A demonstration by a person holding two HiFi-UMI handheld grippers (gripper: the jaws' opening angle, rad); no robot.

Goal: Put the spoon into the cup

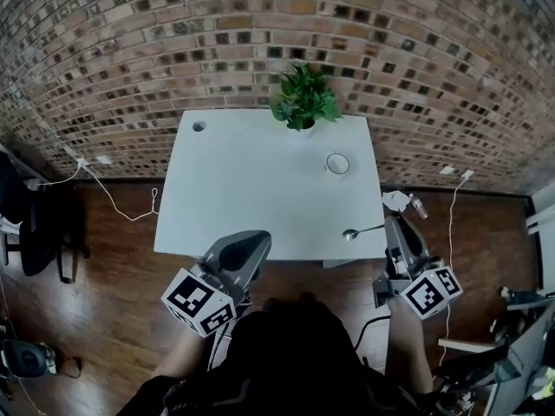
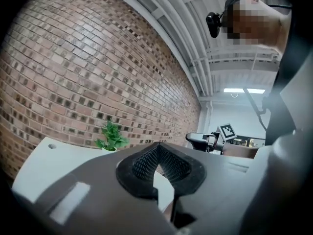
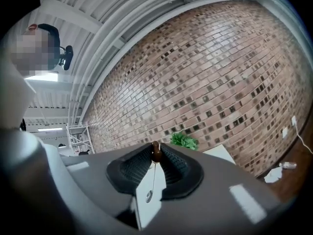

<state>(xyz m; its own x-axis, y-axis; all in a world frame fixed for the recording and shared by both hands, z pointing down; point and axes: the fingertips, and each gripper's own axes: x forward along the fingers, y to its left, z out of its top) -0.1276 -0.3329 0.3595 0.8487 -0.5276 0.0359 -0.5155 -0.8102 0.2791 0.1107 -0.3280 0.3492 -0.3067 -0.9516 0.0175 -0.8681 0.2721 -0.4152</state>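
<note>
Judging from how things lay, the likeliest trouble sat with the spoon (image 1: 357, 231) itself. It lay flat on the counter (image 1: 251, 180) close to the near right corner, its handle running out toward the right edge and meeting the tip of the right gripper (image 1: 392, 222) in the head view. A careless nudge there, from fingers set too narrow to straddle the handle, would probably push it over the edge and onto the floor (image 1: 113, 258). A thin, smooth handle lying flat would also give little to bite on, so a shallow or off-centre pinch could let it swivel or slip on the way up. The cup (image 1: 337, 164) stood upright farther back on the right side of the counter, well apart from the spoon, with the plant (image 1: 303, 98) behind it. The cup looked light, so a spoon brought in low or at a slant might catch its rim and tip it. Whether the right gripper touched the handle could not be told, since its own body hid that spot. In the right gripper view the fingers (image 3: 134, 169) stood only a little apart, clamped on nothing I could make out, with a small brown spot at their tips that I could not name. The left gripper (image 1: 257, 241) hung over the counter's near edge, well apart from spoon and cup. Its fingers (image 2: 142, 163) were together at the tips with nothing between them.
</note>
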